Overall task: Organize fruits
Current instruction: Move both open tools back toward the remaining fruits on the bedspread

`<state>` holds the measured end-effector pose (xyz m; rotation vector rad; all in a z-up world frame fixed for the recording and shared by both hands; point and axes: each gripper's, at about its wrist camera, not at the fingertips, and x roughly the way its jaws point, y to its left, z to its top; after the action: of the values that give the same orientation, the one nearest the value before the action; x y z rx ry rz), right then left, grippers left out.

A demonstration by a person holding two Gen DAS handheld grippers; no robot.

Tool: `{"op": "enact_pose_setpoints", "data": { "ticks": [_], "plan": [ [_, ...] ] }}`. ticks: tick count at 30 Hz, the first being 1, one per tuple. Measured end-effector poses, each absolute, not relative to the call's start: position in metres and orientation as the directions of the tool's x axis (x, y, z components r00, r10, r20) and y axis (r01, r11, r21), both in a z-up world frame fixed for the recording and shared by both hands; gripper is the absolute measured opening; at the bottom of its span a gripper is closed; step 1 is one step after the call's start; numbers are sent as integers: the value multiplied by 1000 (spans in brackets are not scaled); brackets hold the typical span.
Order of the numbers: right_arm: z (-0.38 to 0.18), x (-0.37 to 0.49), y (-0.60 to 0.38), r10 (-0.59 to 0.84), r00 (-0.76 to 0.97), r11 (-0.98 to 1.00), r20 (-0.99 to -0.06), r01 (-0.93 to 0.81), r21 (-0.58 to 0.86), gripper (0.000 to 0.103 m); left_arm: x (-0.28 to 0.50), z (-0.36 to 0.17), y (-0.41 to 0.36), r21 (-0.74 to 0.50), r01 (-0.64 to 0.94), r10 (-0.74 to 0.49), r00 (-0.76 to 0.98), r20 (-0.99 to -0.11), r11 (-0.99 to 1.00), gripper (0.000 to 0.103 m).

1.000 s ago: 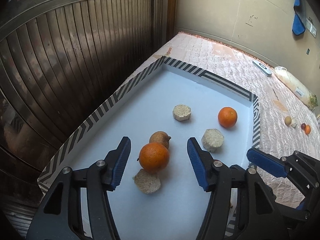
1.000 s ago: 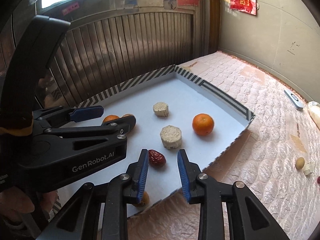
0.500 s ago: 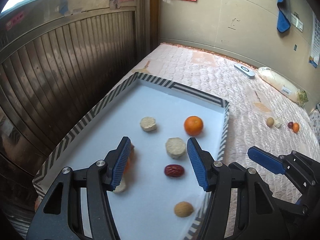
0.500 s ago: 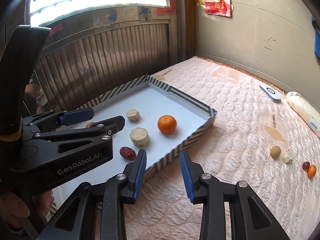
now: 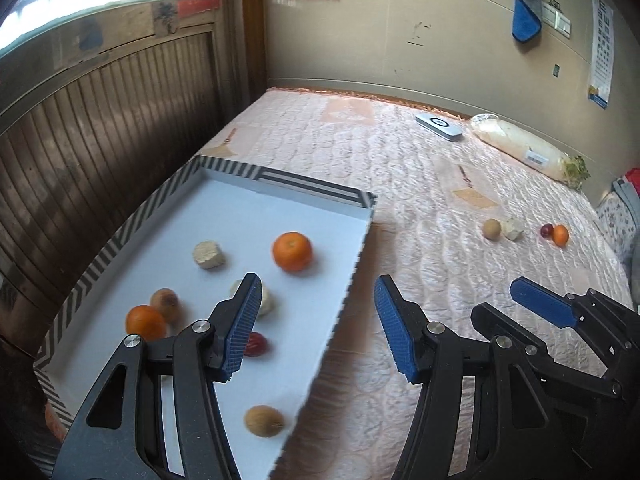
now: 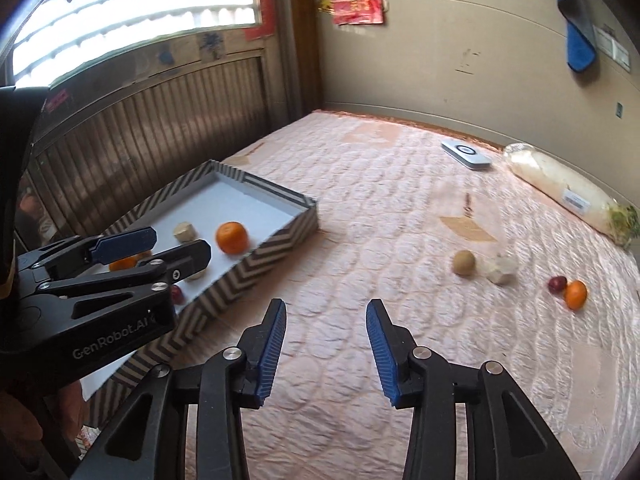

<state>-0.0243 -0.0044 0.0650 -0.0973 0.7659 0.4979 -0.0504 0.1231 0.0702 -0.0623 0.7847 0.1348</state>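
Both sets of fingers are spread wide and grip nothing. The left gripper (image 5: 316, 326) hangs over the near right edge of the tray (image 5: 280, 182), one finger above the tray floor, the other above the bed (image 5: 400, 168). The right gripper (image 6: 326, 346) hangs over bare quilt to the right of the tray, with the left gripper beside it in its view.

The shallow tray, zigzag-striped outside and white inside, lies on the bed's left side. Counted in the left wrist view, it holds seven pieces:
- two oranges: one (image 5: 292, 251) near the right wall, one (image 5: 145, 322) by the left wall
- two brownish round fruits: one (image 5: 165, 301) touching the left orange, one (image 5: 264, 421) near the front
- two pale beige chunks: one (image 5: 208, 255) toward the middle, one (image 5: 266, 304) partly hidden behind the left finger
- one red date (image 5: 256, 344) just past that finger

Well apart on the quilt lie four more: a tan round fruit (image 6: 464, 262) just beside a pale chunk (image 6: 501, 271), and a dark red fruit (image 6: 557, 283) touching a small orange (image 6: 576, 294).

Along the far wall lie a white remote (image 6: 466, 153) and a bagged radish (image 6: 568, 192).
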Motion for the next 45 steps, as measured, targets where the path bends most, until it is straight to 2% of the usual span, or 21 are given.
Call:
{"op": "enact_pose_setpoints", "data": {
  "ticks": [17, 27, 45],
  "plan": [
    [58, -18, -82, 314, 641, 935, -700, -338, 109, 41, -30, 65, 55, 10, -27, 26, 692, -721, 1000, 59],
    [49, -4, -130, 260, 637, 958, -725, -264, 112, 41, -8, 54, 23, -23, 43, -46, 650, -759, 999, 59],
    [37, 32, -169, 232, 613, 966, -755, -235, 106, 41, 75, 30, -17, -72, 102, -118, 578, -807, 992, 59]
  ]
}}
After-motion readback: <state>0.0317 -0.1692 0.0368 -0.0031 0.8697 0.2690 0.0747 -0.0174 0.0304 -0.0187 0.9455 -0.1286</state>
